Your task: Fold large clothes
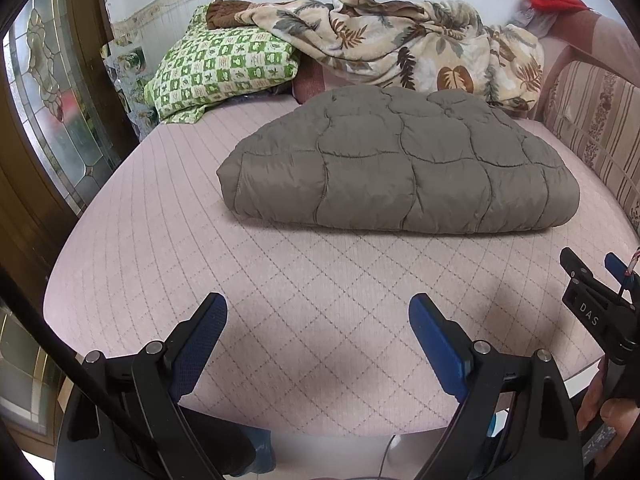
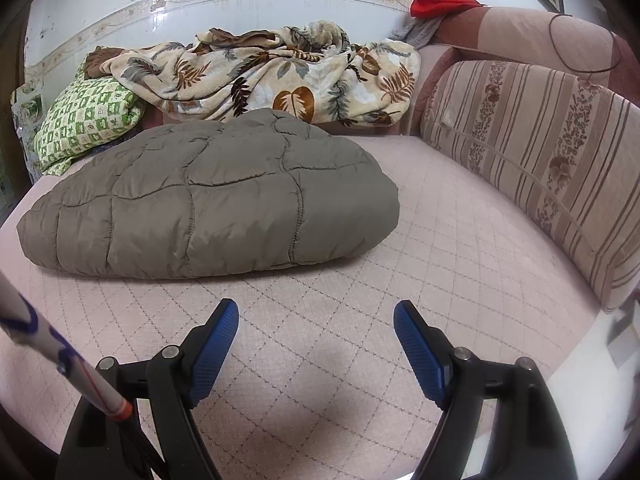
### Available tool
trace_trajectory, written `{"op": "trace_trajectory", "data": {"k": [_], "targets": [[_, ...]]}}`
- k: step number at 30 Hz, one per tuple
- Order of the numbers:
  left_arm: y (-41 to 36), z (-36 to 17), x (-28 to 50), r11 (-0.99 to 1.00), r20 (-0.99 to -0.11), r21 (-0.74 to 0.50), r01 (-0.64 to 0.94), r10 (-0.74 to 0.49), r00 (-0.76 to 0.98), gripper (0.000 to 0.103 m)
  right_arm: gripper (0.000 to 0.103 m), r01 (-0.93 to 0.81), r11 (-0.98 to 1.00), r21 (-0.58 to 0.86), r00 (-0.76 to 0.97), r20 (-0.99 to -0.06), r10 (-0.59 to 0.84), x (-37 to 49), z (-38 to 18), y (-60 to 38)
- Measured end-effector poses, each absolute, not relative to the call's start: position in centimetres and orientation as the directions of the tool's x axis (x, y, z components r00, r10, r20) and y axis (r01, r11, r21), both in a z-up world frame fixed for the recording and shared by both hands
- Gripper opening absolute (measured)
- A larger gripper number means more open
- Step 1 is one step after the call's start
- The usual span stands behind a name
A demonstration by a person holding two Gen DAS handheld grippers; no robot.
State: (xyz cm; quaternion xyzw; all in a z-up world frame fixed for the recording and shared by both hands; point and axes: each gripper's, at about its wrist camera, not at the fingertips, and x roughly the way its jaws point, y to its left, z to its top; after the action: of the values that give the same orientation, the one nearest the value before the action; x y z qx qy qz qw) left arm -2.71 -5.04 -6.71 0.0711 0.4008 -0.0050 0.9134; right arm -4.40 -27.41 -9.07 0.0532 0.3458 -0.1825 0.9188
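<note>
Both the left gripper (image 1: 318, 312) and the right gripper (image 2: 316, 318) hung wide apart and empty above the pink bed (image 1: 168, 216), near the folded grey quilted coat (image 1: 400, 164). Only the left view showed the glass door (image 1: 52, 92); only the right, the whole striped cushion (image 2: 540, 152).

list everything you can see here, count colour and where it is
quilted garment: 1, grey-brown, folded in a bundle mid-mattress, ahead of both tongs
mattress cover: 1, pale pink with diamond stitching, under everything
leaf-print blanket: 1, cream and brown, crumpled at the back against the wall
checked pillow: 1, green and white, back left
striped cushion: 1, pink-beige with floral bands, right side
red cloth: 1, red, atop the far right corner
glass door: 1, brown frame, far left
left tongs: 1, black with blue pads, open, empty, over the near mattress
right tongs: 1, black with blue pads, open, empty
</note>
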Motion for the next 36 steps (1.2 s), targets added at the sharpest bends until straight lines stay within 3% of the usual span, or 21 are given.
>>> {"op": "trace_trajectory", "data": {"k": [10,36], "targets": [[-5.0,-7.4,-2.4,0.989,-0.745,0.128,0.071,0.049,0.665,0.092,0.086,0.348,0.929,-0.129,0.692,-0.634,-0.347,-4.3,-9.1,-25.7],[-6.1,-9.8,-2.3,0.987,-0.789,0.123,0.102,0.035,0.614,0.092,0.087,0.375,0.91,-0.178,0.597,-0.705,-0.384,-3.6,-10.6,-25.3]]}}
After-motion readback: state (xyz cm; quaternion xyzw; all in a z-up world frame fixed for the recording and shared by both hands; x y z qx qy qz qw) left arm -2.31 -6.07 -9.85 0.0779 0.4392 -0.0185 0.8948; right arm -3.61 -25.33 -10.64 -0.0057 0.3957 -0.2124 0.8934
